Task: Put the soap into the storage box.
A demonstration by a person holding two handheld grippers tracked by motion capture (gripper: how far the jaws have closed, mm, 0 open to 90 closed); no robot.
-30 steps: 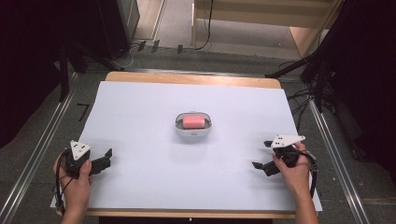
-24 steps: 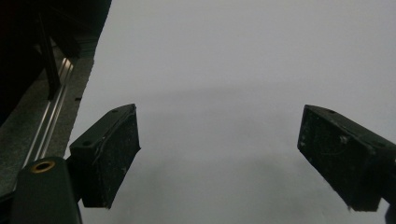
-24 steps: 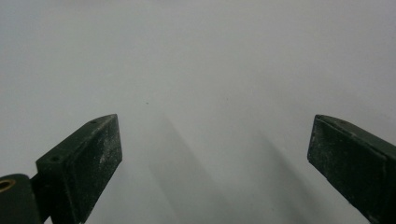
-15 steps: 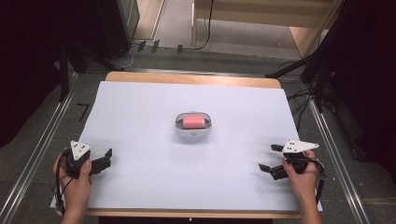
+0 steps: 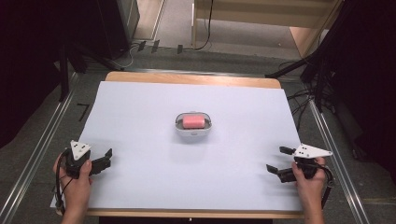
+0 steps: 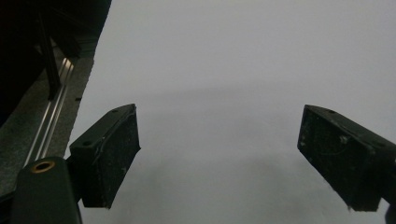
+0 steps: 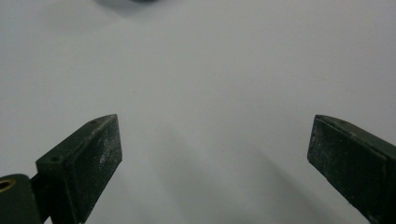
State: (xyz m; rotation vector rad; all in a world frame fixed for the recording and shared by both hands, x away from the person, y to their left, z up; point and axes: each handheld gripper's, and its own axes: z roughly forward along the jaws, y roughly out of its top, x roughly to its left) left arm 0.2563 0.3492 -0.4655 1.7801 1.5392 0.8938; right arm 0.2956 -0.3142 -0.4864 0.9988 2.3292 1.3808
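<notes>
Item: pink soap bar (image 5: 194,121) in white dish (image 5: 194,131), tabletop (image 5: 140,102) centre, long axis 9-to-3. My left gripper (image 5: 103,162) finds it at 1 o'clock, right gripper (image 5: 279,160) at 10; both wide open, empty, about equally distant.

Pink soap bar (image 5: 194,121) flat in dish (image 5: 194,132) (white), mid-table.

The dish (image 7: 135,1) is cut off by the right gripper view's top edge, its contents unseen.
</notes>
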